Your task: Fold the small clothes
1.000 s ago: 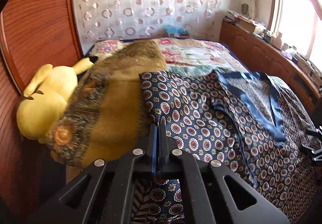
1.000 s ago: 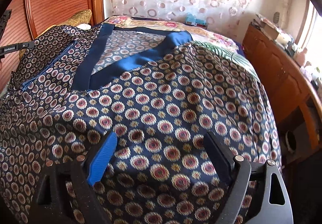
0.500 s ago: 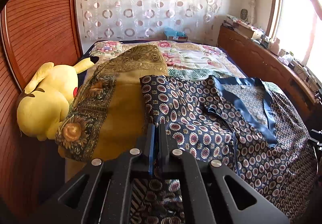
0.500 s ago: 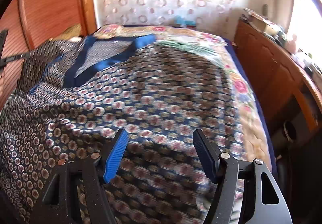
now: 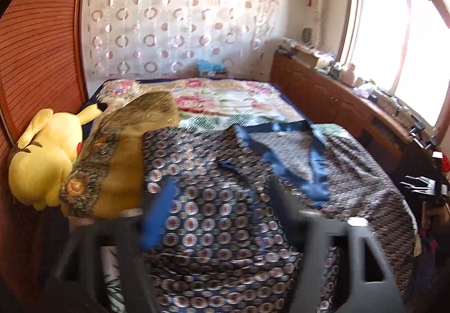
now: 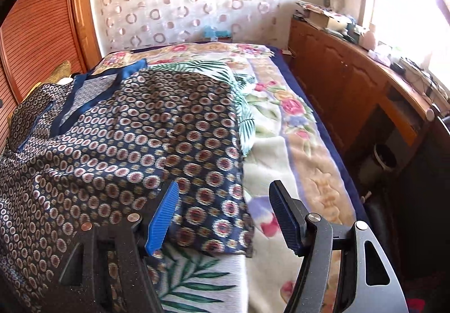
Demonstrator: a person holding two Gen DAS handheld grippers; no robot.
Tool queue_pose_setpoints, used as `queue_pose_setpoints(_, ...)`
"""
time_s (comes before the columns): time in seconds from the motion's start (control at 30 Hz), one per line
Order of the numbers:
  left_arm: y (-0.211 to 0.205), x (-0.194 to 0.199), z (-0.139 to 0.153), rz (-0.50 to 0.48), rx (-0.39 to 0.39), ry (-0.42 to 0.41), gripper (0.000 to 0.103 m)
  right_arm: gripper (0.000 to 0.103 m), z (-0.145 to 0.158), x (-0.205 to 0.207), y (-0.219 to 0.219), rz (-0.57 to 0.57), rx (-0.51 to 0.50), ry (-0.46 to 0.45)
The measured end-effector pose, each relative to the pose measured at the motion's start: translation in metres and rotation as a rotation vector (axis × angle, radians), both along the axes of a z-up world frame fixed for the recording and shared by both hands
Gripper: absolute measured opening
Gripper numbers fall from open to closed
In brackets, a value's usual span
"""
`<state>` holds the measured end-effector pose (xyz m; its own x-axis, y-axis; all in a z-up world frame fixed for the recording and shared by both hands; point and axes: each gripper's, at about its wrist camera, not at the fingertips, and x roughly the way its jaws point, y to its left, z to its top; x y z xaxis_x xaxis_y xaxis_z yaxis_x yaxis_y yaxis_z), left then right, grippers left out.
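A navy patterned garment (image 5: 219, 200) with plain blue trim (image 5: 298, 172) lies spread on the bed; it also shows in the right wrist view (image 6: 126, 138). My left gripper (image 5: 222, 200) is open and empty, hovering above the garment's left part, its image blurred. My right gripper (image 6: 225, 200) is open and empty above the garment's right edge, near its lower right corner (image 6: 225, 239).
A yellow plush toy (image 5: 42, 161) and a mustard patterned cloth (image 5: 112, 161) lie at the bed's left. A floral blanket (image 6: 292, 127) covers the bed. A wooden cabinet (image 6: 351, 82) with clutter runs along the right under the window. A wooden panel wall (image 5: 36, 45) stands at left.
My left gripper has opened, let go of the garment and lifted back. My right gripper has moved right, to the garment's right edge.
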<state>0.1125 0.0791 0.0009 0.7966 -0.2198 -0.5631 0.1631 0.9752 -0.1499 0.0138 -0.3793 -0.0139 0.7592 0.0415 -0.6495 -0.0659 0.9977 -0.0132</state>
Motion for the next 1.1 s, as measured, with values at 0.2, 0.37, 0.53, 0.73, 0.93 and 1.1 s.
queue_pose_setpoints(0.2, -0.031, -0.014, -0.001, -0.049, 0.040, -0.016, 0.087, 0.069, -0.002, 0.011, -0.016, -0.025, 0.023, 0.020)
queue_pose_setpoints(0.37, -0.052, -0.024, -0.012, -0.088, 0.032, -0.002, 0.087, 0.065, -0.011, 0.019, -0.024, -0.016, 0.094, 0.060)
queue_pose_setpoints(0.53, -0.068, -0.028, -0.031, -0.104, 0.050, 0.036, 0.087, 0.045, -0.018, 0.020, -0.031, 0.009, 0.165, 0.106)
queue_pose_setpoints(0.73, -0.082, -0.029, -0.054, -0.112, 0.076, 0.081, 0.087, 0.018, -0.014, 0.020, -0.043, 0.047, 0.255, 0.108)
queue_pose_setpoints(0.93, -0.084, -0.021, -0.070, -0.101, 0.120, 0.137, 0.087, 0.003, -0.006, 0.010, -0.038, 0.047, 0.157, 0.078)
queue_pose_setpoints(1.1, -0.083, -0.016, -0.082, -0.096, 0.137, 0.176, 0.087, 0.003, 0.007, 0.006, -0.015, 0.072, 0.087, 0.015)
